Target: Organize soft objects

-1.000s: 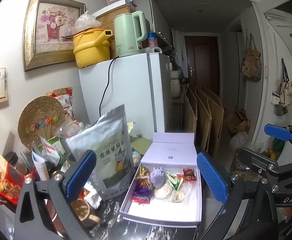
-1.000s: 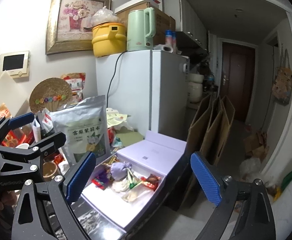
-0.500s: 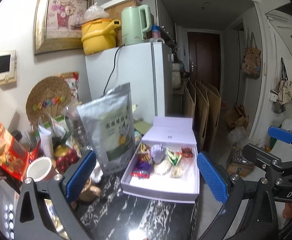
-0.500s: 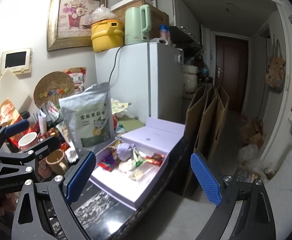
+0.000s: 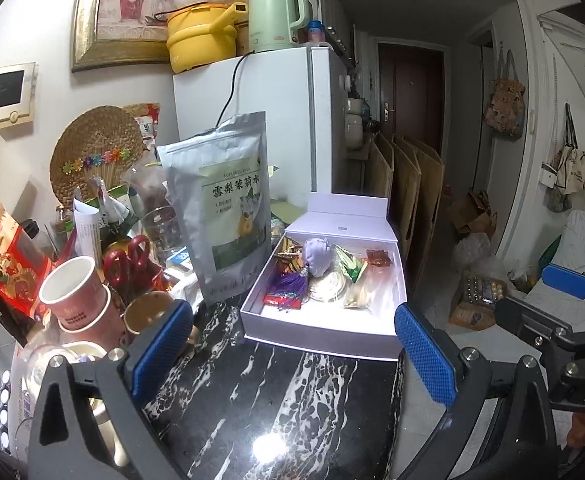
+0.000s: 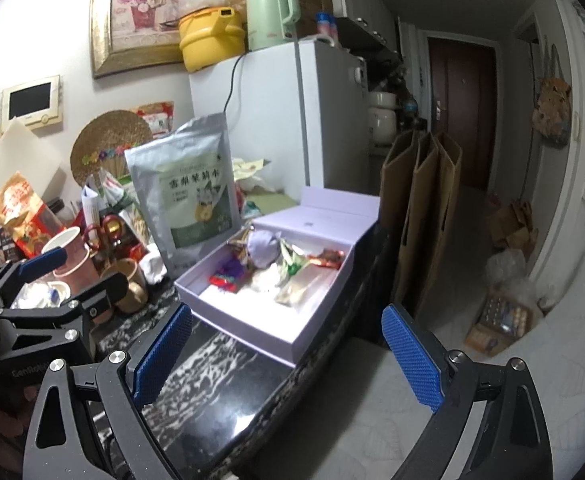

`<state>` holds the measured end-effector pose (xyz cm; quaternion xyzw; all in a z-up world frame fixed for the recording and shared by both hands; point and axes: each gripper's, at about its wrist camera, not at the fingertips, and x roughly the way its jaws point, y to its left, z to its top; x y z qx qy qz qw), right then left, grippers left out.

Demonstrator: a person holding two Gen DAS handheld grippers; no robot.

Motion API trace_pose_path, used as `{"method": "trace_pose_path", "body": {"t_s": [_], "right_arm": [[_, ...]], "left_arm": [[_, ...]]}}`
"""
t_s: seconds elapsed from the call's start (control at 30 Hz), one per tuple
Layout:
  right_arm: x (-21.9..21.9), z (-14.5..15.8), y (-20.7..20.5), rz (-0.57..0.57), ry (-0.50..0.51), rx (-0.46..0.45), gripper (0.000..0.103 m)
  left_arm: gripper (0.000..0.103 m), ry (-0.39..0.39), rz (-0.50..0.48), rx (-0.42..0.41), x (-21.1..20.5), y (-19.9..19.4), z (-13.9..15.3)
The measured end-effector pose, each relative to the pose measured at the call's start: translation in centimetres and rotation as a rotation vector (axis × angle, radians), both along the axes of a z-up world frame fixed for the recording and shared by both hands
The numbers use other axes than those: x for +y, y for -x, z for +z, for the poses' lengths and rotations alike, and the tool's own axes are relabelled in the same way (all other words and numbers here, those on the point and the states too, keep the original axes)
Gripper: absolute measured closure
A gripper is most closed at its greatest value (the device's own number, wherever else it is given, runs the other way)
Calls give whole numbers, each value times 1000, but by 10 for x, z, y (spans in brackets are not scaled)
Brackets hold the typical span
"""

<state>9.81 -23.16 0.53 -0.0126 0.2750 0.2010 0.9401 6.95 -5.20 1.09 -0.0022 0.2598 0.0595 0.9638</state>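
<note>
The left gripper (image 5: 292, 354) sits low in the left wrist view, its blue-padded fingers spread wide and holding nothing, above the black marble-patterned countertop (image 5: 276, 408). The right gripper (image 6: 288, 354) is likewise spread and empty at the bottom of the right wrist view, over the counter's edge. Each tool also shows in the other's camera: the right one at the lower right of the left view, the left one at the lower left of the right view.

In the middle of both frames lies an open white gift box (image 5: 312, 330), its lid (image 5: 348, 226) folded back. Inside it, toward the far end, are the soft objects: a lavender fabric pouch (image 5: 317, 256), a purple tassel (image 5: 290, 282), a white round item (image 5: 326, 286), and clear and coloured wrappers. Just left of the box stands a silver foil pouch (image 5: 224, 204) with green label. A pink paper cup (image 5: 74, 294) and red-handled scissors (image 5: 126, 258) sit among clutter at the left.
</note>
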Motion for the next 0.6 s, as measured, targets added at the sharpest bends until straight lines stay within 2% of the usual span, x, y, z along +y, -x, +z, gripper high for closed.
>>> {"method": "trace_pose_path", "body": {"t_s": [0.2, 0.6], "right_arm": [[-1, -2, 5, -17, 7, 3, 6], [-1, 0, 10, -21, 19, -1, 6]], "left_arm": [[1, -9, -19, 10, -2, -1, -2], [1, 32, -55, 7, -3, 4, -1]]}}
